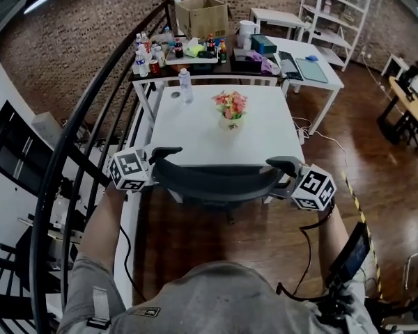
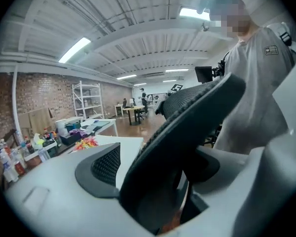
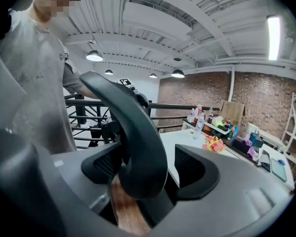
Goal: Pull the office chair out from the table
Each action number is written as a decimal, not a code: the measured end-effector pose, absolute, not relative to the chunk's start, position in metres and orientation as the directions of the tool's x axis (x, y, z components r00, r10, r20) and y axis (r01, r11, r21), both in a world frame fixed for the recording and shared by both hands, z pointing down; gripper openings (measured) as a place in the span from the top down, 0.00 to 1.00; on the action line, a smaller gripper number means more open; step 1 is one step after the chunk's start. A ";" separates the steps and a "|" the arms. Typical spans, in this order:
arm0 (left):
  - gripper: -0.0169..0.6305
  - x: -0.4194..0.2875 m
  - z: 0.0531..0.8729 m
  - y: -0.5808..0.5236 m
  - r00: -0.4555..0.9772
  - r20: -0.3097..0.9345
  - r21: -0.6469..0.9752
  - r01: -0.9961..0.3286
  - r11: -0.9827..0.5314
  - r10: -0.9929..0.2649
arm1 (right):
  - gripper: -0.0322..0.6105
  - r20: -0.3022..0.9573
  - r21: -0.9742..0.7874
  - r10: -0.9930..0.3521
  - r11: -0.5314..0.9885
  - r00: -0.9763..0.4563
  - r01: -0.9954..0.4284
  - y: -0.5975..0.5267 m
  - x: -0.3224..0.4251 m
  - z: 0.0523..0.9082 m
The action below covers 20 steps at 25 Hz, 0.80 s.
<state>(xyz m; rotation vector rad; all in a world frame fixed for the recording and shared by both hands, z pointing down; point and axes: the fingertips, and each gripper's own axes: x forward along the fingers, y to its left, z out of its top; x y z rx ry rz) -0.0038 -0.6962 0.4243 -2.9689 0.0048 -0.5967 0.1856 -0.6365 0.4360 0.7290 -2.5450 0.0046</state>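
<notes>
The black mesh-backed office chair (image 1: 216, 179) stands tucked against the near edge of the white table (image 1: 195, 134). My left gripper (image 1: 164, 167) is at the left end of the backrest's top edge, my right gripper (image 1: 282, 179) at the right end. In the left gripper view the curved backrest edge (image 2: 187, 132) runs between the wide jaws of the left gripper (image 2: 155, 172), with a gap to the left pad (image 2: 106, 167). In the right gripper view the backrest edge (image 3: 138, 142) also lies between the spread jaws of the right gripper (image 3: 148, 169), with table showing beside it. Both grippers are open.
A flower pot (image 1: 230, 108) and a bottle (image 1: 186, 87) stand on the table. Behind it, a cluttered table (image 1: 195, 53) holds bottles and a cardboard box. A black curved railing (image 1: 90, 117) runs along the left. Wooden floor (image 1: 376, 165) lies to the right, with a cable (image 1: 355, 200).
</notes>
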 end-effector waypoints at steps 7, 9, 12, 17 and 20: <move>0.45 0.012 0.421 -0.694 0.947 0.322 -0.046 0.027 -0.999 0.011 | 0.59 0.455 0.132 -0.476 0.872 -0.753 -0.471 -0.654 0.158 0.439; 0.57 0.012 0.422 -0.693 0.948 0.319 -0.055 0.017 -0.998 -0.001 | 0.67 0.451 0.093 -0.454 0.880 -0.768 -0.466 -0.651 0.159 0.438; 0.63 0.011 0.421 -0.690 0.946 0.324 -0.081 0.017 -0.997 -0.011 | 0.71 0.454 0.082 -0.437 0.888 -0.777 -0.452 -0.647 0.159 0.437; 0.68 0.009 0.424 -0.679 0.935 0.356 -0.097 0.050 -0.994 0.012 | 0.72 0.464 0.110 -0.440 0.890 -0.769 -0.442 -0.639 0.160 0.437; 0.70 0.009 0.425 -0.671 0.927 0.375 -0.105 0.062 -0.993 0.018 | 0.72 0.465 0.122 -0.443 0.890 -0.767 -0.440 -0.634 0.161 0.438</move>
